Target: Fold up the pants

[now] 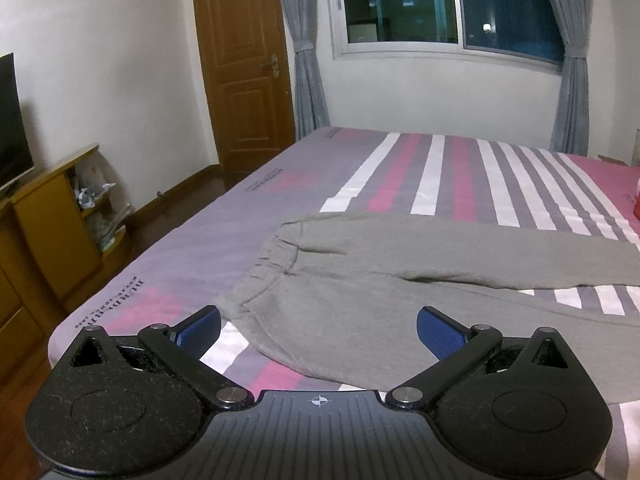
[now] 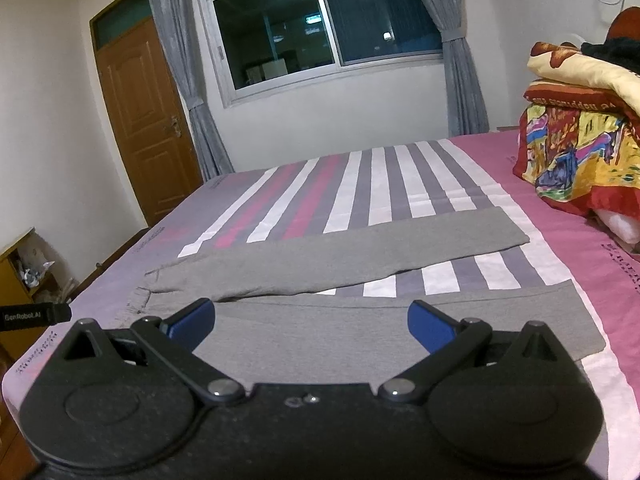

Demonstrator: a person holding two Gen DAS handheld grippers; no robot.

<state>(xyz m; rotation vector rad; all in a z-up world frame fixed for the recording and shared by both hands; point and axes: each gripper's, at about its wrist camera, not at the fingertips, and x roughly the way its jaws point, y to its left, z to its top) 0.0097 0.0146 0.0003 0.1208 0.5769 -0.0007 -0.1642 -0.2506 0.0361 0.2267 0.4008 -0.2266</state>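
Pants (image 2: 344, 268) flat on bed (image 2: 552, 240), legs spread in a V.
My left gripper (image 1: 318, 330) and right gripper (image 2: 311, 320) hover above them, jaws wide apart, holding nothing.

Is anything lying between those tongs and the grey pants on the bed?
Nothing visible. Both the left tongs and right tongs hang open right over the grey pants, with only bare striped bedsheet around.
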